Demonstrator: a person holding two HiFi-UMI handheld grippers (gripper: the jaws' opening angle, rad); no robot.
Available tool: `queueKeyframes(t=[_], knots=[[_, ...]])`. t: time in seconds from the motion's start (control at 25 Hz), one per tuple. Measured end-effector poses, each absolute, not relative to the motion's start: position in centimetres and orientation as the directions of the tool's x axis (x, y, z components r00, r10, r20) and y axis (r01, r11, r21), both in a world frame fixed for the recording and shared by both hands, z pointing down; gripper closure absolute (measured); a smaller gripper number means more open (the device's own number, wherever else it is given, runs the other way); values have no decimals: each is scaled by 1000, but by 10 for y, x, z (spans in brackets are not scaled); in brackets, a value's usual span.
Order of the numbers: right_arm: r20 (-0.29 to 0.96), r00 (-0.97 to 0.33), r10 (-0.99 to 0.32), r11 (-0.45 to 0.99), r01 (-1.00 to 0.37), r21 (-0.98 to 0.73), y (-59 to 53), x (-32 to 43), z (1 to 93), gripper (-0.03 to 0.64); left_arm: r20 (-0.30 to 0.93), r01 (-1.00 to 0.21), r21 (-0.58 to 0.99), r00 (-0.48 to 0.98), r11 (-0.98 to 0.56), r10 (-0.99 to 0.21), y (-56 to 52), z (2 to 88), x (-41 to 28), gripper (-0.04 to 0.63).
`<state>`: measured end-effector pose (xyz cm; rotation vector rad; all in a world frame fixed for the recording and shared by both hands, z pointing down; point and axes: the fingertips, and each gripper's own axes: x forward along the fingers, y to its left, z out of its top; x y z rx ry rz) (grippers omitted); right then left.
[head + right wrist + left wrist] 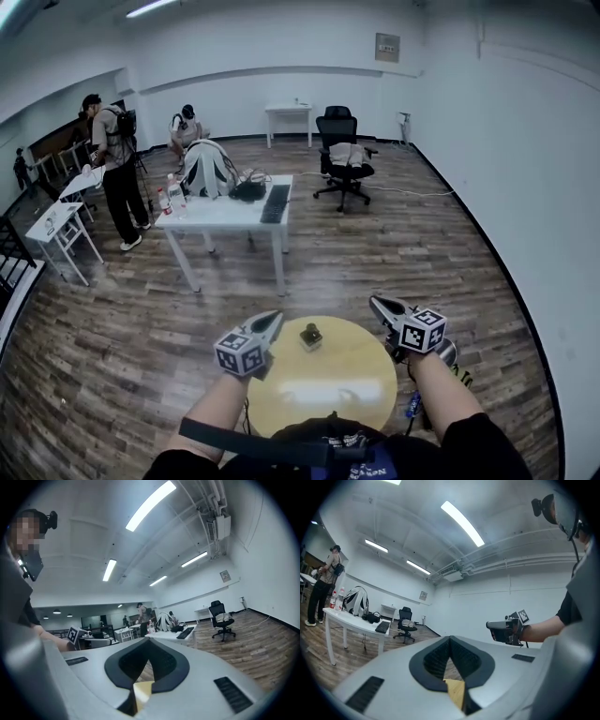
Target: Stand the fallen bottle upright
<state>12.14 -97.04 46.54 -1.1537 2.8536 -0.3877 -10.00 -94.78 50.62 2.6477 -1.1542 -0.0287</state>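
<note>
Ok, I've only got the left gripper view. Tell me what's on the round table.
Observer: The head view shows one small dark bottle near the middle of the table.
Operator: Place it for me.
Observer: It sits between the two grippers, with the left gripper on its left and the right gripper on its right. Neither touches it.
Operator: Report the right gripper's jaws.
Observer: The right gripper view shows them shut, with nothing between them.
</note>
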Motion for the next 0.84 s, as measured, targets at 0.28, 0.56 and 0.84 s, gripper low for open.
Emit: queueKeyframes(t=[0.28,0.56,0.84], knots=[[60,-732,-678,699,-668,-254,-968,128,474,606,97,-728,229,677,-646,-730,-937,508,-91,583],[66,-741,-668,711,-661,-240,-970,117,475,606,102,-738,235,666,-633,-739,-940,509,-104,583],[69,-742,-667,712,-662,-235,-963,111,478,606,107,-730,230,676,-643,-729,-933,513,-106,582]])
